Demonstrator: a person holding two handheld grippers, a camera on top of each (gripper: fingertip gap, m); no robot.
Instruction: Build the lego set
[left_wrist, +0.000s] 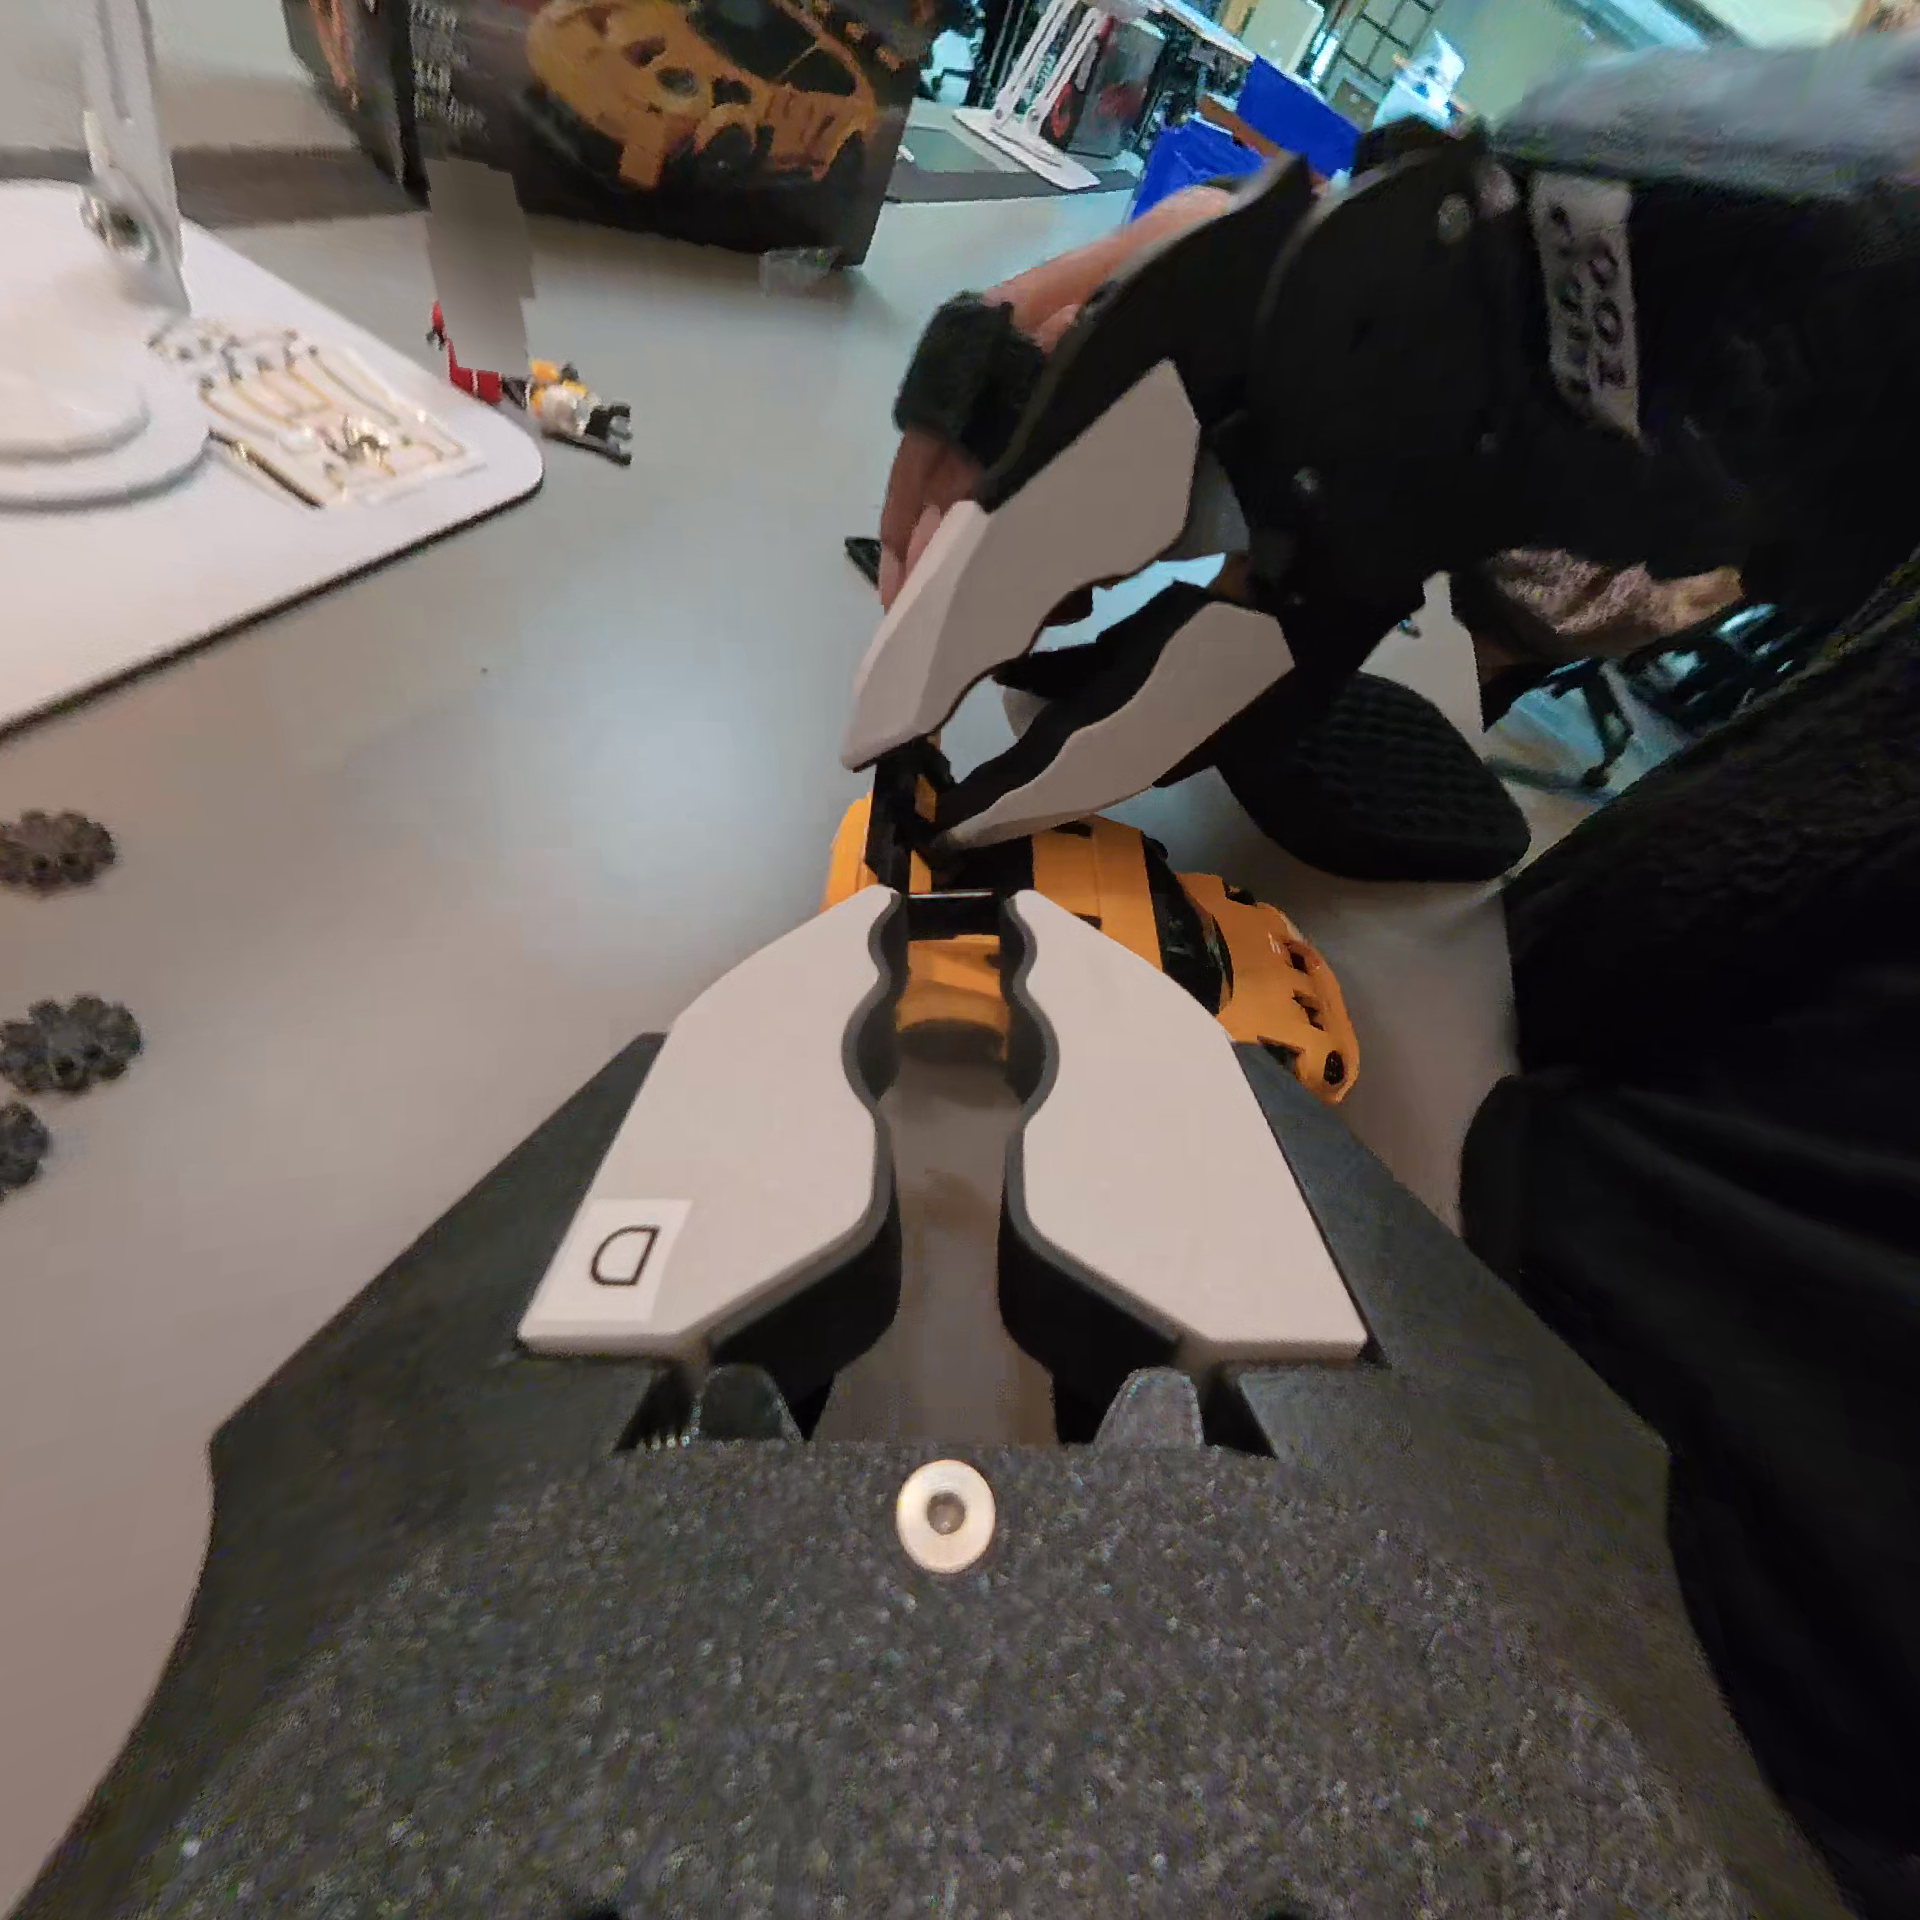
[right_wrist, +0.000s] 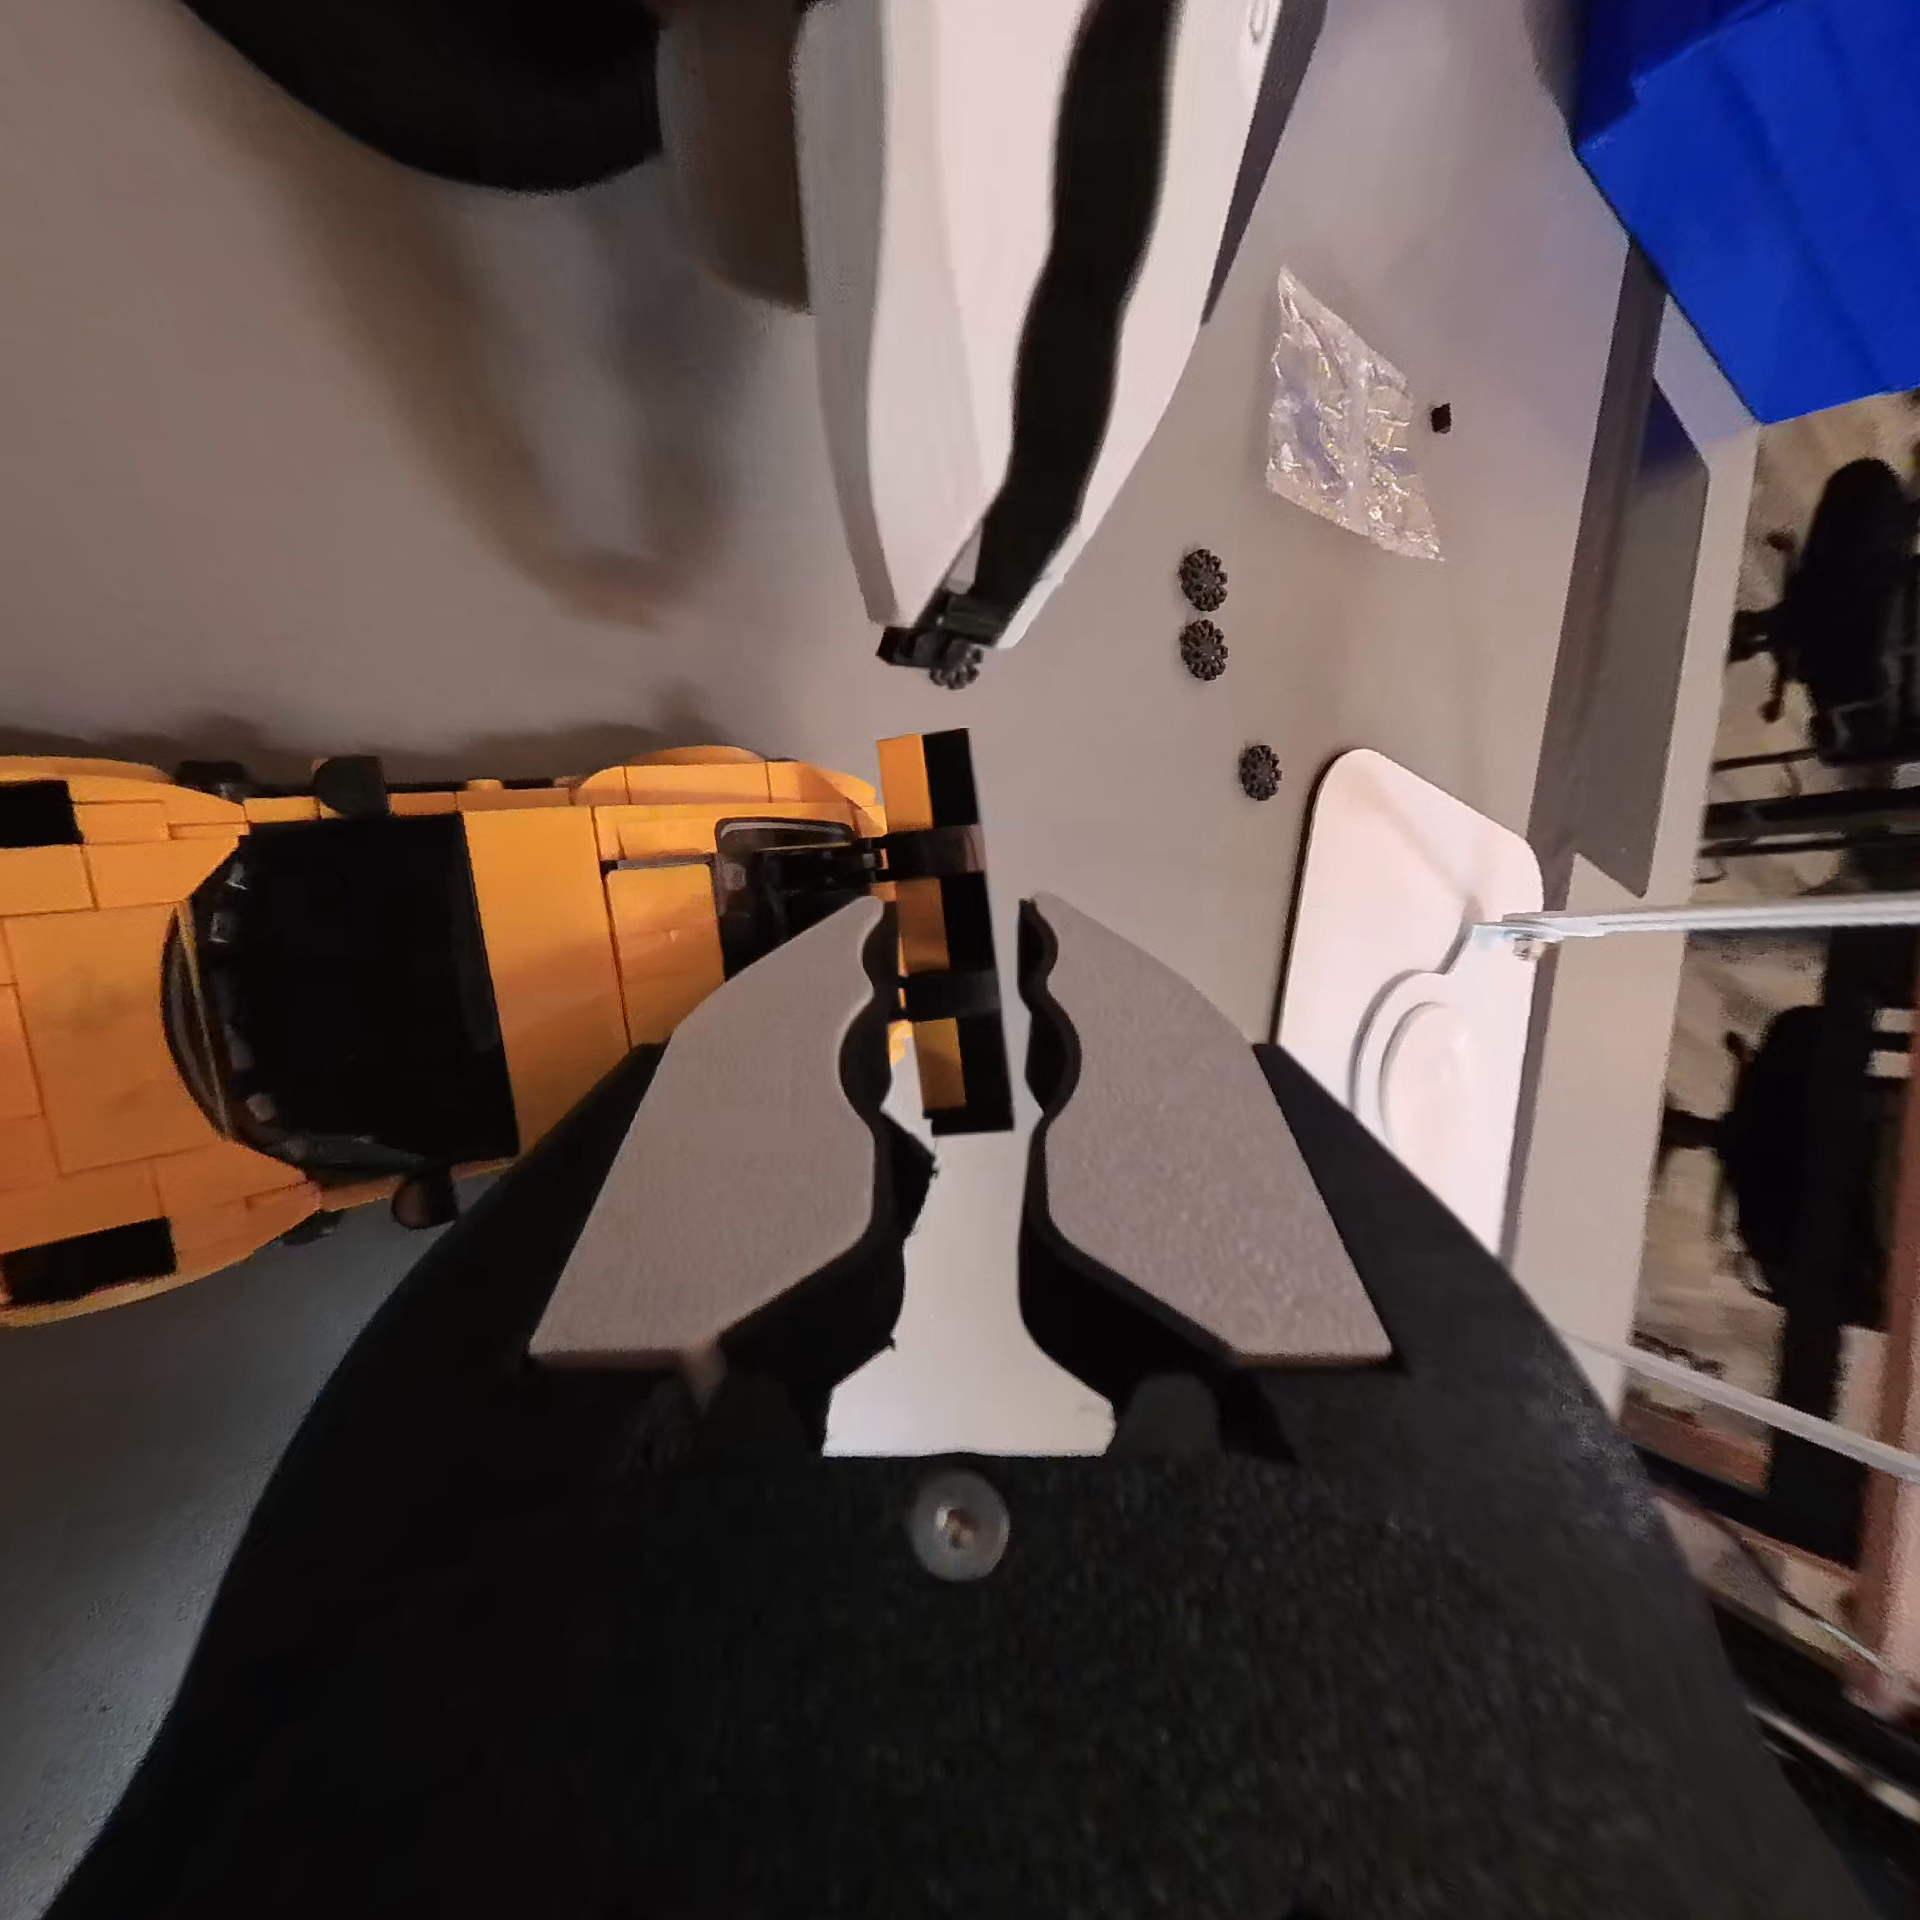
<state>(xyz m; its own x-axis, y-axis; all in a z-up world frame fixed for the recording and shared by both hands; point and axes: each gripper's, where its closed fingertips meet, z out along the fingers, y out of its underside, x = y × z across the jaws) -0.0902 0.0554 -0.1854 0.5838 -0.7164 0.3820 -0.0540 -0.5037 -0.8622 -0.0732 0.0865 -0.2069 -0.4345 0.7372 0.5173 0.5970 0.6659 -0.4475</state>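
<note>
Over the grey counter (left_wrist: 520, 779) the left gripper (left_wrist: 951, 904) is closed on a small black lego piece (right_wrist: 930, 639), held just off the tail of the yellow and black lego car (right_wrist: 540, 862) lying on the counter. The right gripper (right_wrist: 951, 909) straddles the car's black and yellow rear wing (right_wrist: 951, 790), jaws a little apart; I cannot tell whether they pinch it. Small black toothed discs (right_wrist: 1203, 577) and a clear plastic bag (right_wrist: 1351, 436) lie beyond
</note>
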